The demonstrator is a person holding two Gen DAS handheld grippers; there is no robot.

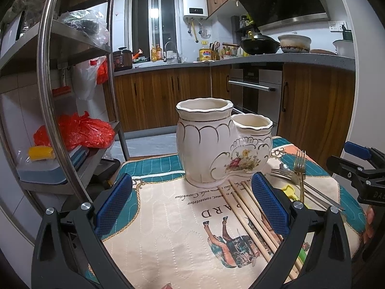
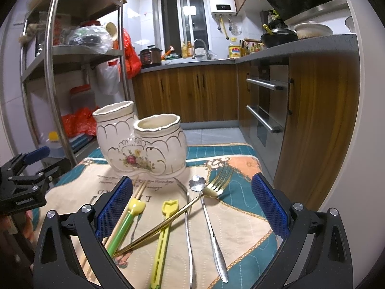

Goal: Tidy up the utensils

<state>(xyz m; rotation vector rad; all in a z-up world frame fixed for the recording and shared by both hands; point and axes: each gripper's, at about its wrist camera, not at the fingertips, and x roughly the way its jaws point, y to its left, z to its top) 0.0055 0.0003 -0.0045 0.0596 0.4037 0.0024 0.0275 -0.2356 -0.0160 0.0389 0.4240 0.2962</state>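
Note:
A cream two-cup ceramic utensil holder (image 1: 211, 142) (image 2: 142, 142) with gold trim and a flower print stands on the printed mat, both cups looking empty. My left gripper (image 1: 191, 204) is open just in front of it, with several wooden chopsticks (image 1: 250, 219) lying under its right finger. My right gripper (image 2: 191, 204) is open above the loose utensils: a gold fork (image 2: 182, 210), a silver fork (image 2: 189, 228), a flower-headed silver spoon (image 2: 209, 221), a yellow plastic utensil (image 2: 164, 236) and a green-handled one (image 2: 125, 224). Chopsticks (image 2: 138, 192) lie beside its left finger.
The quilted mat (image 1: 173, 236) (image 2: 240, 216) covers a small table. A steel shelf rack (image 1: 48, 77) with bags stands close on the left. Wood cabinets and an oven (image 2: 264, 106) line the right side, with a counter (image 1: 168, 66) behind.

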